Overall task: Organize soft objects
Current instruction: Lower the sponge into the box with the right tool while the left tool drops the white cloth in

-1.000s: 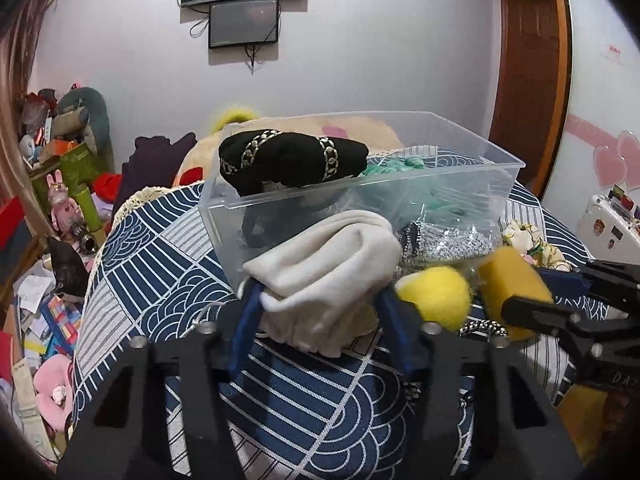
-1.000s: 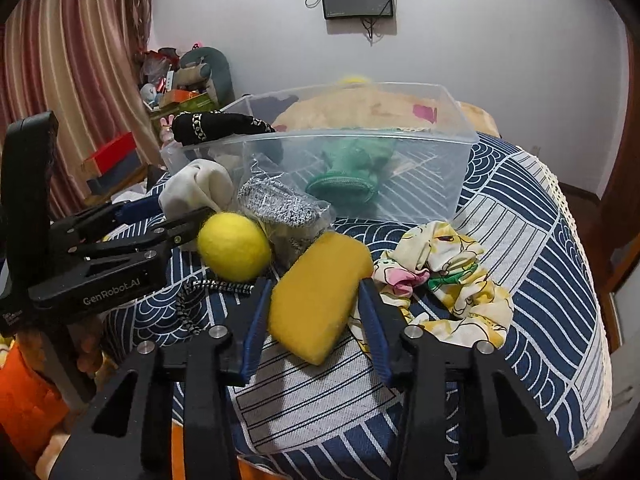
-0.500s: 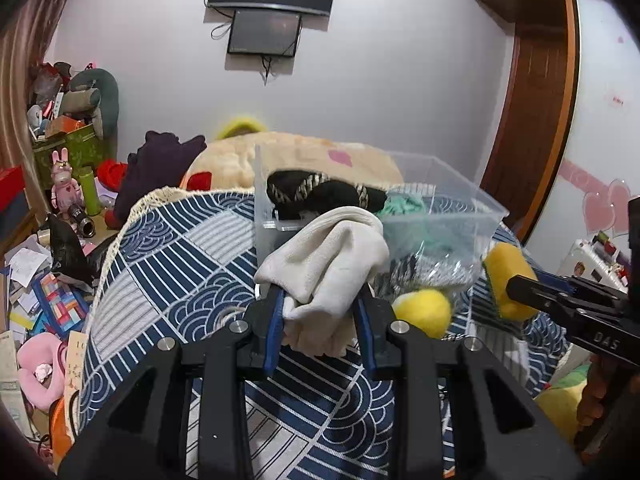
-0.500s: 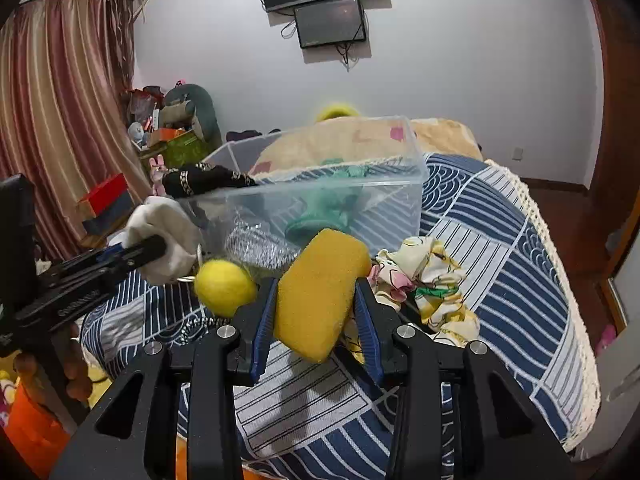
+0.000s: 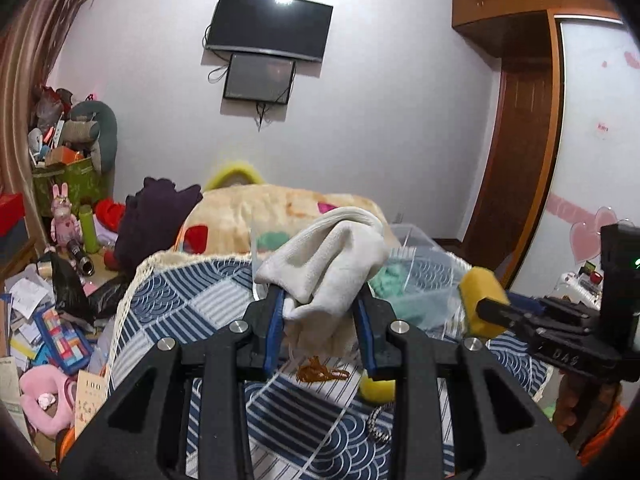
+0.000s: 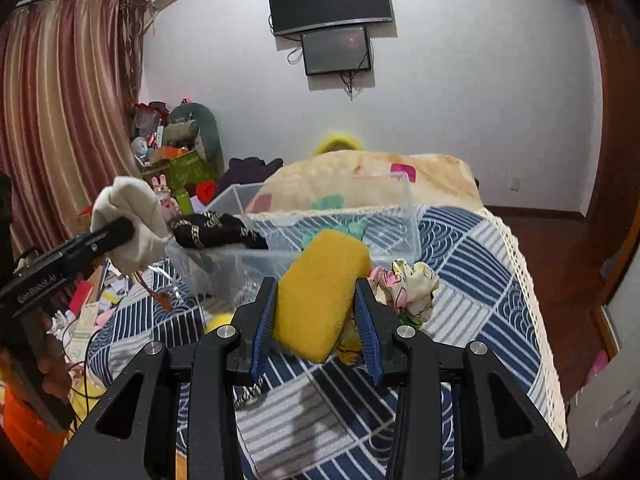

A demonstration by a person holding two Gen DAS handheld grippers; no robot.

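Observation:
My left gripper [image 5: 320,320] is shut on a cream cloth [image 5: 332,268] and holds it in the air in front of the clear plastic bin [image 5: 416,280]. My right gripper [image 6: 316,320] is shut on a yellow sponge [image 6: 324,292], lifted above the bed near the bin [image 6: 412,232]. The sponge also shows in the left wrist view [image 5: 480,300]; the cloth shows in the right wrist view [image 6: 128,216]. A black band with gold trim [image 6: 216,232] hangs over the bin's rim. A green item [image 5: 388,280] lies inside.
A floral cloth [image 6: 408,288], a yellow ball [image 5: 376,388] and a beaded chain [image 5: 376,428] lie on the blue patterned bedspread [image 6: 480,280]. A beige blanket [image 6: 360,180] is behind the bin. Clutter covers the floor at left [image 5: 40,320].
Both grippers have risen from the bed with their loads, the cloth and the sponge, to about the level of the bin's rim. The yellow ball stays on the bed.

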